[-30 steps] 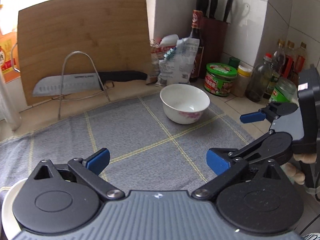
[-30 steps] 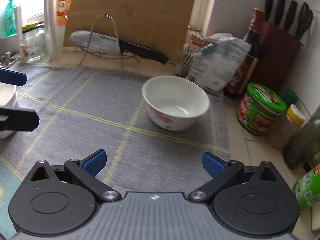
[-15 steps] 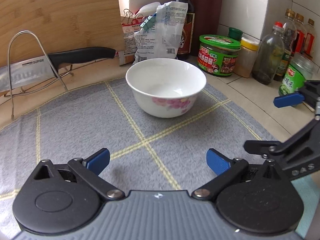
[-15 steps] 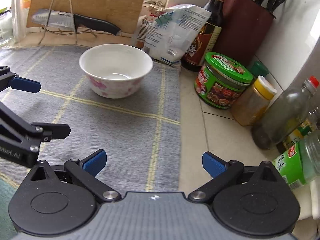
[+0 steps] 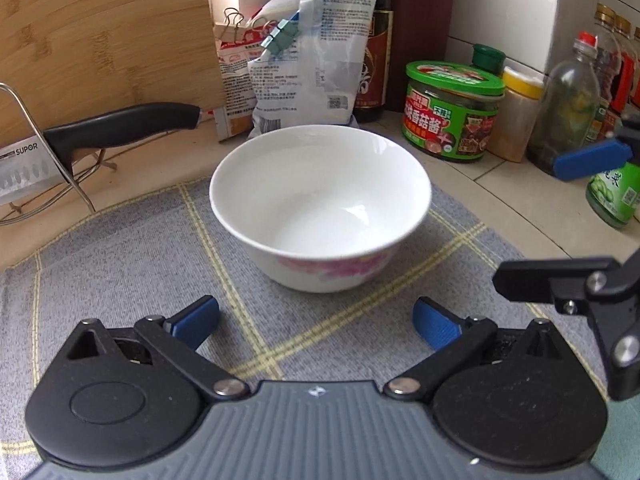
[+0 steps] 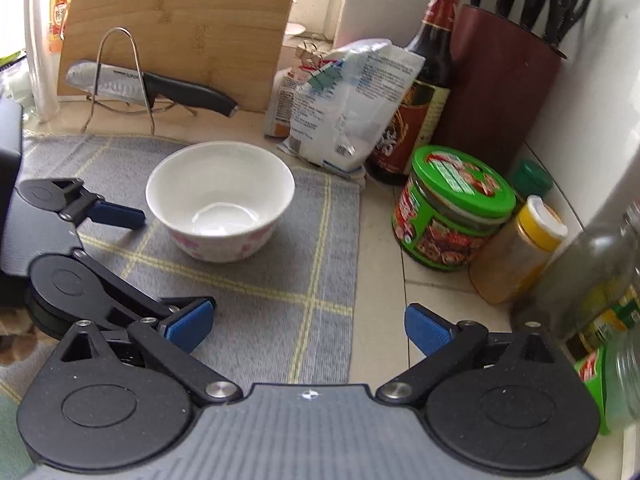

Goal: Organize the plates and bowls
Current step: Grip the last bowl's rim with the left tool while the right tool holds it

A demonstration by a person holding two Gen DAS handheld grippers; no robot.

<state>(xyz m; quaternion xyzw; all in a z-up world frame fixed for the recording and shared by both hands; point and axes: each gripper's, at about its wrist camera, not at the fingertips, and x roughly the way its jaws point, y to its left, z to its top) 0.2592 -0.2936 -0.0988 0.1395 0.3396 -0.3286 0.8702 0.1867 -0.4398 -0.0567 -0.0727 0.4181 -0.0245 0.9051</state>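
A white bowl [image 5: 320, 208] with a pink flower pattern stands upright and empty on a grey checked mat [image 5: 120, 280]. My left gripper [image 5: 316, 322] is open, just in front of the bowl, with nothing between its blue pads. The right wrist view shows the same bowl [image 6: 220, 204] on the mat [image 6: 320, 264], with the left gripper [image 6: 156, 264] open at the bowl's left side. My right gripper [image 6: 308, 326] is open and empty too, off to the bowl's right, over the mat's edge and the tiled counter. It appears at the right edge of the left wrist view [image 5: 560, 220].
A bamboo cutting board [image 5: 100, 40] and a knife [image 5: 100, 128] on a wire rack stand behind the mat. Clipped bags [image 5: 304, 60], a sauce bottle [image 6: 424, 80], a knife block [image 6: 500, 72], a green-lidded jar [image 6: 452, 208] and several bottles [image 5: 568, 100] crowd the back right.
Both grippers have moved forward toward the bowl, which looks much larger in the left wrist view. The right gripper has swung left, bringing the bowl back toward its centre. Both stay open.
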